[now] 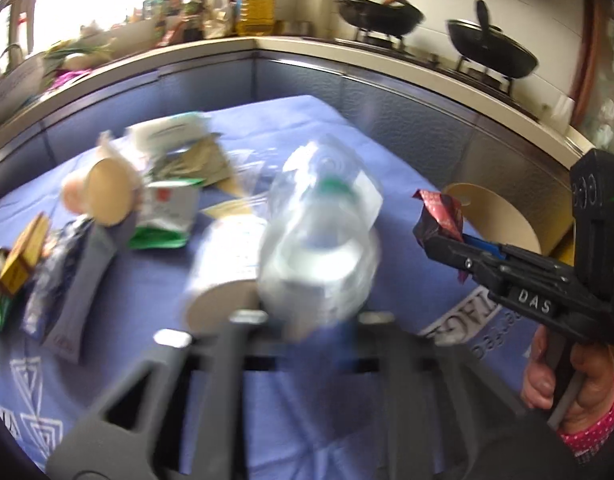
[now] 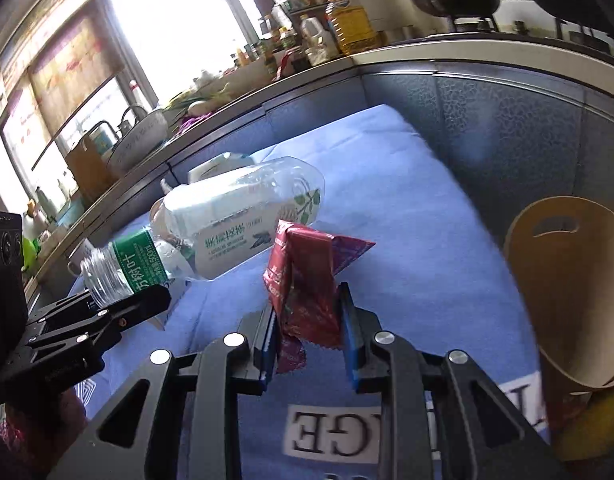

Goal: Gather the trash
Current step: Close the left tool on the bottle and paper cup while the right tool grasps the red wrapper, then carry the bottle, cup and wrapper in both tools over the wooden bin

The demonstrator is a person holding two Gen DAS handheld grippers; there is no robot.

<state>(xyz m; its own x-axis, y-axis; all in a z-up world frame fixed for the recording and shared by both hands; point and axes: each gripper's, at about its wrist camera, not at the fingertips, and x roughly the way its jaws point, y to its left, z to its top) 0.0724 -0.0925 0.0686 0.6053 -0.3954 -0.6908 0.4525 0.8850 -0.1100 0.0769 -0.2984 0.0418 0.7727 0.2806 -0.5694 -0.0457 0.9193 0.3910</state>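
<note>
Crinkled red foil, a snack wrapper (image 2: 307, 276), stands pinched between the pads of the right gripper (image 2: 309, 336) above the blue tabletop (image 2: 407, 216); light and limp, it seems best held mid-fold; the left gripper (image 2: 123, 304) clamps a clear plastic bottle (image 2: 211, 232) near its neck, likely springy and slick; a tan bin (image 2: 567, 292) waits near the right.

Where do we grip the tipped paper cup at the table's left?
Pinch the rim of the paper cup, probably coming from the near side. It lies on its side on the blue cloth with its open mouth toward the left wrist camera, so one finger can slip inside and one outside. A green-white packet crowds its right side.
</note>
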